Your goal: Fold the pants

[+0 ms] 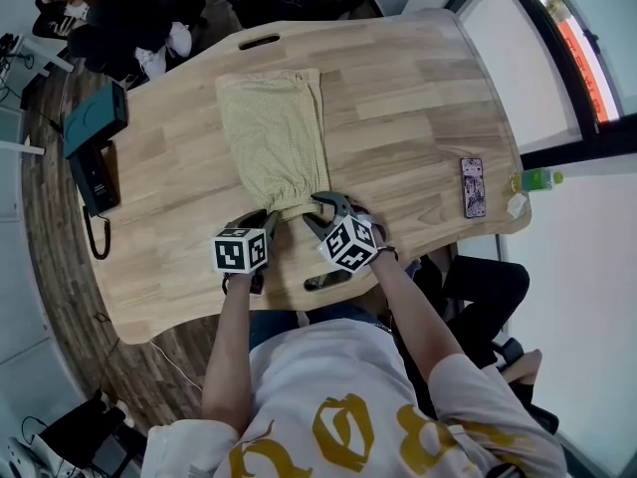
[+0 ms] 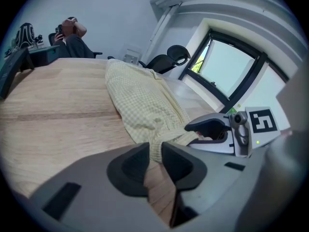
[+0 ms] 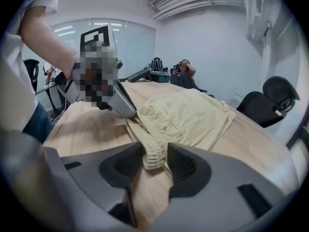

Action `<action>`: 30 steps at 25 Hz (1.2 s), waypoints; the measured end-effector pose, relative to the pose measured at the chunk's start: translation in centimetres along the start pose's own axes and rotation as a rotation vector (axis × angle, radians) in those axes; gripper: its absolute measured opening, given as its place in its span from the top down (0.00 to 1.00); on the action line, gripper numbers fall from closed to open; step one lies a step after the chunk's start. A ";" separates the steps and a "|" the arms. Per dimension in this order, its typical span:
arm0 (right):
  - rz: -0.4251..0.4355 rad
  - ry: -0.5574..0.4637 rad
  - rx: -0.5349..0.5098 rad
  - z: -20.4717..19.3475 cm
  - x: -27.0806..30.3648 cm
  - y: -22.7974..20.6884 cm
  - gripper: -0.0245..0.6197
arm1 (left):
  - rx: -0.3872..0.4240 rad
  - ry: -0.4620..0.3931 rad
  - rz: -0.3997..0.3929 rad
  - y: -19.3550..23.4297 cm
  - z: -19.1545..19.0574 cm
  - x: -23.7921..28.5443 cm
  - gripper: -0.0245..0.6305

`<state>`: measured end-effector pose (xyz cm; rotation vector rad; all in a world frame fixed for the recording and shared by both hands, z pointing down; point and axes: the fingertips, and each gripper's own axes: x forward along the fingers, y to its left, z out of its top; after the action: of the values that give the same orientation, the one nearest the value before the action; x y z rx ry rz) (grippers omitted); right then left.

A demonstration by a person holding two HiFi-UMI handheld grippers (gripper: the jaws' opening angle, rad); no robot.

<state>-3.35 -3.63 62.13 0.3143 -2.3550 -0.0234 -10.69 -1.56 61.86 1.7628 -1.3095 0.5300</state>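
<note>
The pale yellow checked pants point(image 1: 274, 137) lie flat on the wooden table point(image 1: 418, 118), their long axis running straight away from the person, the elastic waistband point(image 1: 295, 205) at the near end and the leg hems at the far end. The left gripper point(image 1: 263, 219) and the right gripper point(image 1: 320, 207) sit side by side at that near end, the fingers of each clenched on the bunched waistband. A smartphone point(image 1: 474, 187) and a green bottle point(image 1: 537, 179) rest near the table's right edge below a large window point(image 2: 227, 66), with office chairs point(image 2: 166, 59) beyond the far end.

left tongs point(image 2: 153, 152), right tongs point(image 3: 155, 154) side by side, both clamped on pants point(image 1: 274, 137)
</note>
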 end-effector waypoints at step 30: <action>-0.083 -0.061 0.102 5.2 -3.0 -1.8 0.85 | 0.133 -0.171 0.011 -1.1 5.4 -4.9 0.91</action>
<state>-4.52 -5.03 56.12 0.4671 -2.4069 0.0482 -12.24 -3.18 54.90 1.9463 -1.4299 0.4910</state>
